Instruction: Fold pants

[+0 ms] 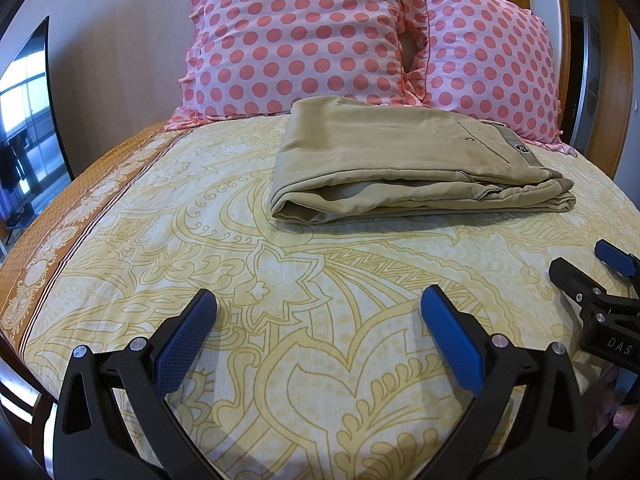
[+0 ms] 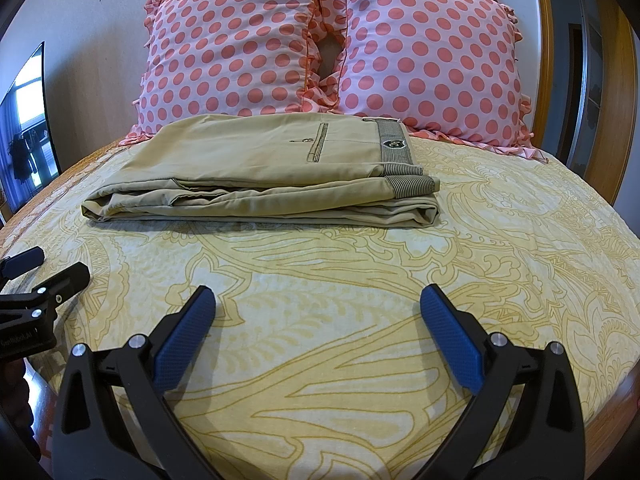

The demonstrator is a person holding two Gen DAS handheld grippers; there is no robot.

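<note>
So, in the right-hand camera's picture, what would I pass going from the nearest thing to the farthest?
Right gripper with its blue fingers wide apart → bare yellow patterned bedsheet → folded khaki pants → two pink polka-dot pillows → wall.

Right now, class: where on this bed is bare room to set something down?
Bare sheet lies between the folded pants and both open hand-held grippers, left and right. Crowded: the pillows sit right behind the pants.

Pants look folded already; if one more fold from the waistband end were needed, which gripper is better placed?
Probably right: the striped waistband lies on the pants' right end. Both the right gripper and left gripper are open, short of it.
</note>
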